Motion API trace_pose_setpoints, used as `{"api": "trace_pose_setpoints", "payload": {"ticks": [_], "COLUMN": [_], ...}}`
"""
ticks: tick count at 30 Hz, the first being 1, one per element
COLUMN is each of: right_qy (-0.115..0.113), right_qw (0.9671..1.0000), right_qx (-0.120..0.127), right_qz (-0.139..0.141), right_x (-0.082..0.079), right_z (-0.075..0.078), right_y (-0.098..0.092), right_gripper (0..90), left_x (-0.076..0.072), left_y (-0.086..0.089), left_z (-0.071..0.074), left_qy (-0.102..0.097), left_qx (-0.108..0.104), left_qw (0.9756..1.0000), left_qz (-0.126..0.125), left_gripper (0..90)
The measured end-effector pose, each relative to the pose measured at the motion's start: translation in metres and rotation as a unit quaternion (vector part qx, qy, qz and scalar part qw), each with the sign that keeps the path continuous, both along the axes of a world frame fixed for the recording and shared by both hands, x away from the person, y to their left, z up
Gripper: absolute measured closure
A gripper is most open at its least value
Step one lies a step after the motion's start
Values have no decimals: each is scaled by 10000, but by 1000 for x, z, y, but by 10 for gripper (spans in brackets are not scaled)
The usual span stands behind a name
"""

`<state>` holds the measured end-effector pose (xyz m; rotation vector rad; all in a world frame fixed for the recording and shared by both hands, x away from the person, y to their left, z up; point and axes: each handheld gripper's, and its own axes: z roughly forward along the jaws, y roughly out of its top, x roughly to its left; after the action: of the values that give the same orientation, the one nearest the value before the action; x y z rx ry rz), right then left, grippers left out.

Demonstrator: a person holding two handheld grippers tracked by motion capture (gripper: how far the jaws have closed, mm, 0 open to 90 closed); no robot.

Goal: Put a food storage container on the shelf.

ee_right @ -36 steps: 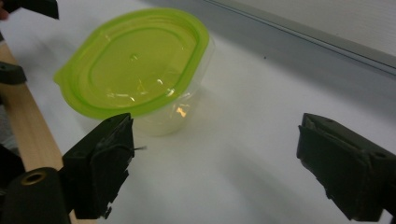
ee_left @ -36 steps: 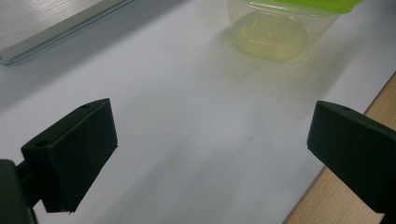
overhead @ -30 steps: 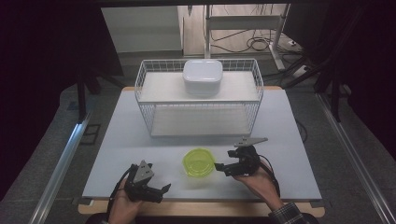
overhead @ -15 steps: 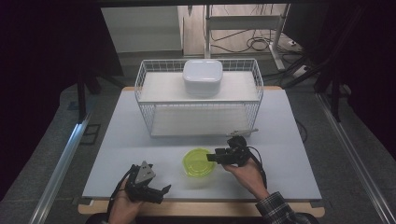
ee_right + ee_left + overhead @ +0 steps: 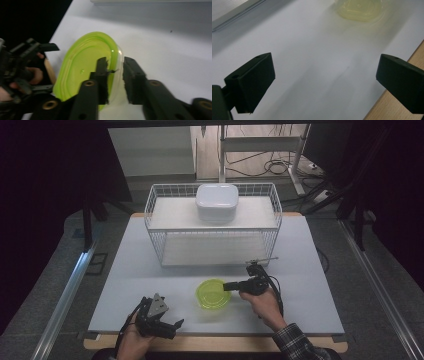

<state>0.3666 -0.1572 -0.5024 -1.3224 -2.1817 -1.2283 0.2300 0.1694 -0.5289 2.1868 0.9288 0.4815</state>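
Right tool: jaws just closing, now clamped across the rim of the green lidded container, one jaw over the lid, one outside the wall. Container position: near front centre of the counter, ahead of the wire basket. Left tool: jaws wide apart, nothing between them, low over the front-left counter area

No legible txt, no labels, brands, nos. or signs anywhere
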Motion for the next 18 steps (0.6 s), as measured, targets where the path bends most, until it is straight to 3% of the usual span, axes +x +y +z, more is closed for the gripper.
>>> {"api": "trace_pose_setpoints", "payload": {"ticks": [8,15,18], "right_qy": [222,77,14], "right_qw": [9994,9996,9994], "right_qx": [247,257,344], "right_qz": [89,29,15], "right_x": [0,-1,-2], "right_z": [2,7,13], "right_y": [0,-5,-7], "right_gripper": [813,816,816], "left_x": [0,0,0], "left_y": [0,1,3], "left_z": [0,1,2], "left_qy": [-7,-51,-54], "left_qx": [9,3,-116], "left_qw": [10000,10000,9999], "left_qz": [13,59,117], "left_gripper": [20,20,18]}}
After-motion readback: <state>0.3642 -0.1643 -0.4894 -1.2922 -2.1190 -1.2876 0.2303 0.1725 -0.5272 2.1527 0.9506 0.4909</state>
